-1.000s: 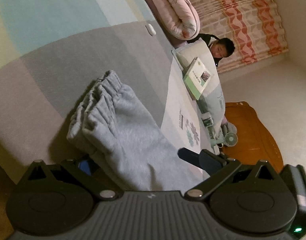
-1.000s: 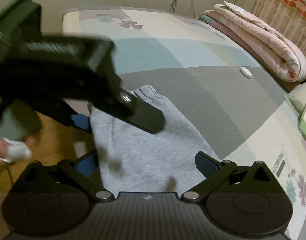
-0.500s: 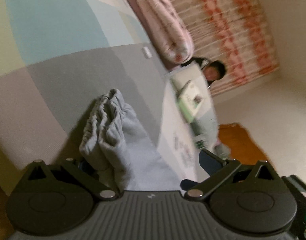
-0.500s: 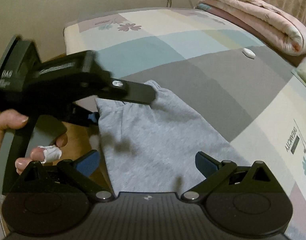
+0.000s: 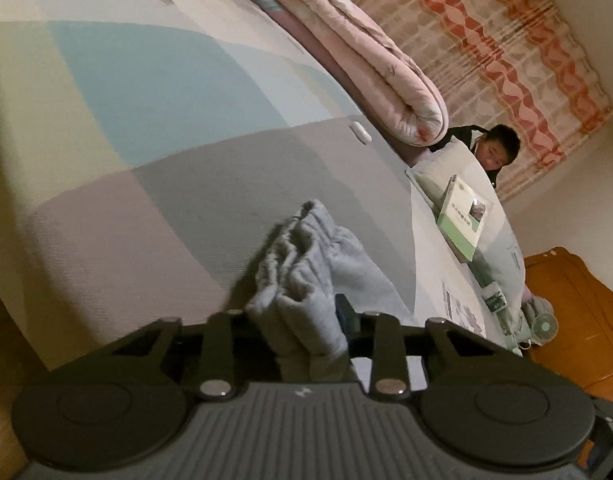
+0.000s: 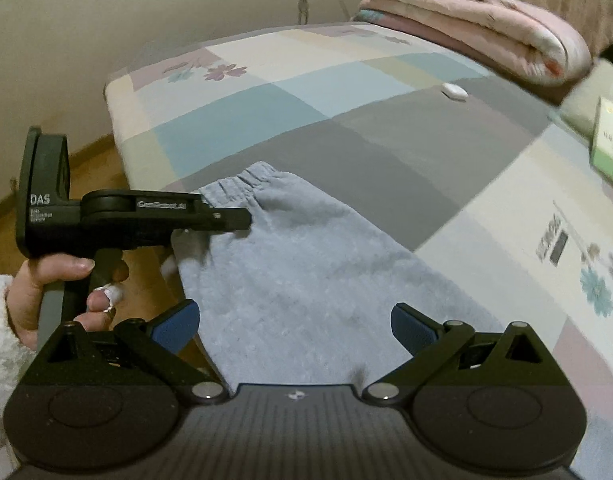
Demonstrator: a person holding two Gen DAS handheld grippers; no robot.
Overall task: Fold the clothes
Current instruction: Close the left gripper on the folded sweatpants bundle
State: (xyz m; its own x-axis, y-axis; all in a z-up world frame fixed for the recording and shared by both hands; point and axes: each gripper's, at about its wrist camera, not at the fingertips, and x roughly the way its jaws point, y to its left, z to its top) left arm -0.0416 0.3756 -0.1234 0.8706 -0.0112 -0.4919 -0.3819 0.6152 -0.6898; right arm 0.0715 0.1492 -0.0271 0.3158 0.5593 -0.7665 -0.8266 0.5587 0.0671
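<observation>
A: The grey sweatpants (image 6: pixel 306 276) lie on the bed (image 6: pixel 386 152) by its near edge; what changed?
B: The left claw (image 5: pixel 302 320), spread a second ago, now pinches the waistband. The right claw (image 6: pixel 294 324) hangs spread above the cloth. Judging by that, the fold can start.

Home bedroom, patchwork-sheeted bed (image 5: pixel 154 128), rolled pink quilt (image 5: pixel 370 68), patterned curtain (image 5: pixel 506 52), wooden floor (image 6: pixel 94 168)
</observation>
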